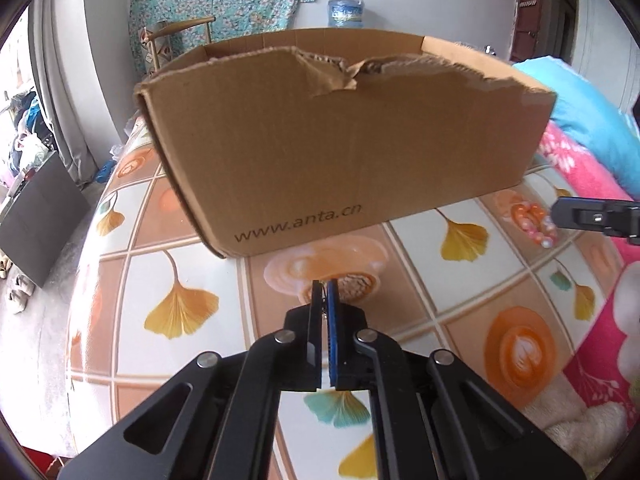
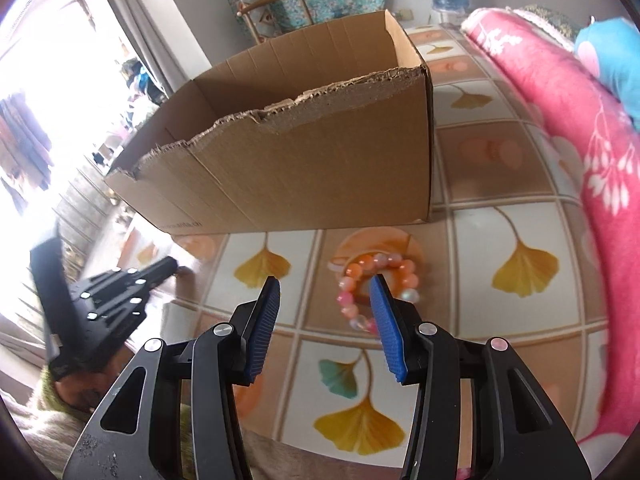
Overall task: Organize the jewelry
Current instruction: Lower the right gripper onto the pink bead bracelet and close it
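From the left wrist, our left gripper point(image 1: 325, 286) is pinched closed on nothing, just before the cardboard box point(image 1: 340, 140). From the right wrist, our right gripper point(image 2: 325, 284) gapes over the beaded bracelet point(image 2: 376, 284), still lying before the box, unpicked.

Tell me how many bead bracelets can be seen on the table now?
1. The bead bracelet lies on the patterned tablecloth, in front of the cardboard box and just beyond the open right claw. More could be hidden inside the box.

Left gripper point(image 1: 325, 286), right gripper point(image 2: 325, 286): black linkage arms, silver rivets, ribbed blue pads point(image 2: 386, 320).
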Demonstrator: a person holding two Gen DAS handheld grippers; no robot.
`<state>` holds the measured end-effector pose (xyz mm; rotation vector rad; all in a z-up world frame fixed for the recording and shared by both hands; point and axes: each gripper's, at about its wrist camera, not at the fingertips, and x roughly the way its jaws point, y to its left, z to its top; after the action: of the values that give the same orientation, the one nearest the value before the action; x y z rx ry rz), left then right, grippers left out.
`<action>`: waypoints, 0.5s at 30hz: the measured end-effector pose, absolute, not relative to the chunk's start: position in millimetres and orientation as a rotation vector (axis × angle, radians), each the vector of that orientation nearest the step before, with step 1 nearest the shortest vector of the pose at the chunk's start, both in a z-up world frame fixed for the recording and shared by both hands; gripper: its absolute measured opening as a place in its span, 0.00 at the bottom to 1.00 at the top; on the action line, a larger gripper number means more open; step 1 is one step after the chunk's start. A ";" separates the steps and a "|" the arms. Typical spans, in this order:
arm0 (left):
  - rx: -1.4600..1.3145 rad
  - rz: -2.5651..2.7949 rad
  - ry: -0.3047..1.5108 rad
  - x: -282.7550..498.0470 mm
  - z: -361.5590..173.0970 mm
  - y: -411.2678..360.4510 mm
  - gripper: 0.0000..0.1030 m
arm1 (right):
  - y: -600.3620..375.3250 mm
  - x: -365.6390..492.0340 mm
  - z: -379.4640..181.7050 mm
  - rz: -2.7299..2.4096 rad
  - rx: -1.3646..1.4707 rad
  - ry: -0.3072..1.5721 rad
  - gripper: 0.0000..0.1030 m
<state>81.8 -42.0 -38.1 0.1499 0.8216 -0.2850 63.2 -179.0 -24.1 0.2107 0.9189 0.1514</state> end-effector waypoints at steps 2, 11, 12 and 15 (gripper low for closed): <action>0.136 -0.294 0.808 78.8 -33.0 -35.9 0.02 | -176.0 66.1 -25.6 0.152 0.181 0.931 0.43; 0.070 -0.313 0.800 76.9 -27.6 -13.8 0.02 | -161.7 90.2 -40.1 0.123 0.078 1.001 0.40; 0.066 -0.317 0.796 77.4 -27.2 -14.0 0.02 | -162.4 92.1 -41.7 0.120 0.079 1.009 0.39; 0.068 -0.322 0.787 78.9 -26.9 -16.7 0.02 | -161.8 96.1 -44.7 0.109 0.059 1.023 0.34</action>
<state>78.9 -16.7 -26.9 0.0685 0.7867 -0.3225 96.1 -161.8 -44.7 0.0588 1.0228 0.1086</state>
